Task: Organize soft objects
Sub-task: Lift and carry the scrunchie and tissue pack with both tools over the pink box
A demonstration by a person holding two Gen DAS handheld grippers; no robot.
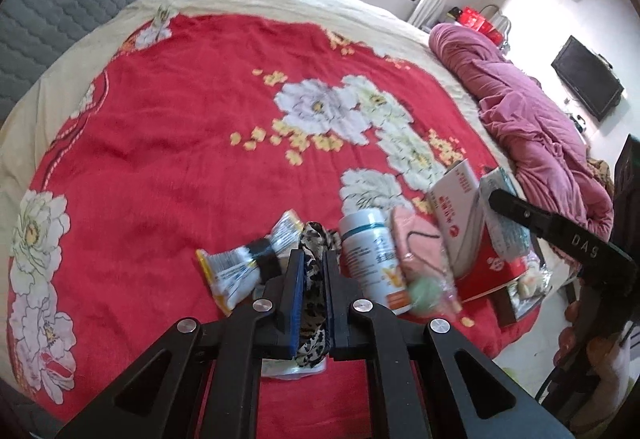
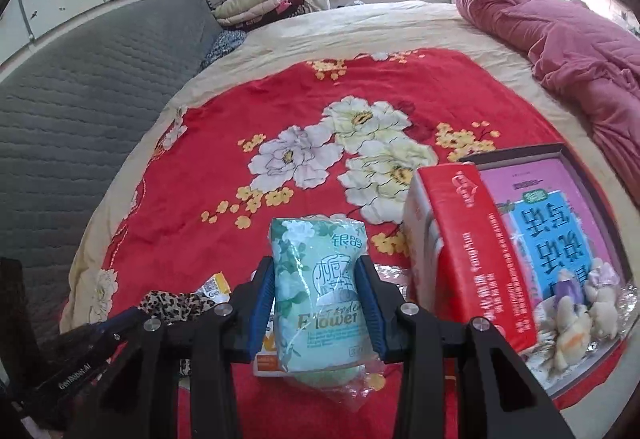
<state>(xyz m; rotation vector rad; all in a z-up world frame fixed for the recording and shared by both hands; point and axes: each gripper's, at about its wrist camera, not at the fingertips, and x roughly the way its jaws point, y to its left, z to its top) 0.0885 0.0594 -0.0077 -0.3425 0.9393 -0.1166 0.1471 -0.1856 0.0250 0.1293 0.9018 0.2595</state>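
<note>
Both tongs are loaded above the bed's (image 1: 168, 127) near edge: the left gripper (image 1: 313, 263) is clamped tight on a leopard-print cloth (image 1: 312, 295), the right gripper (image 2: 318, 271) pinches a green tissue pack (image 2: 320, 291). Best keep each squeeze firm, carrying both clear of the red box (image 2: 476, 239).
</note>
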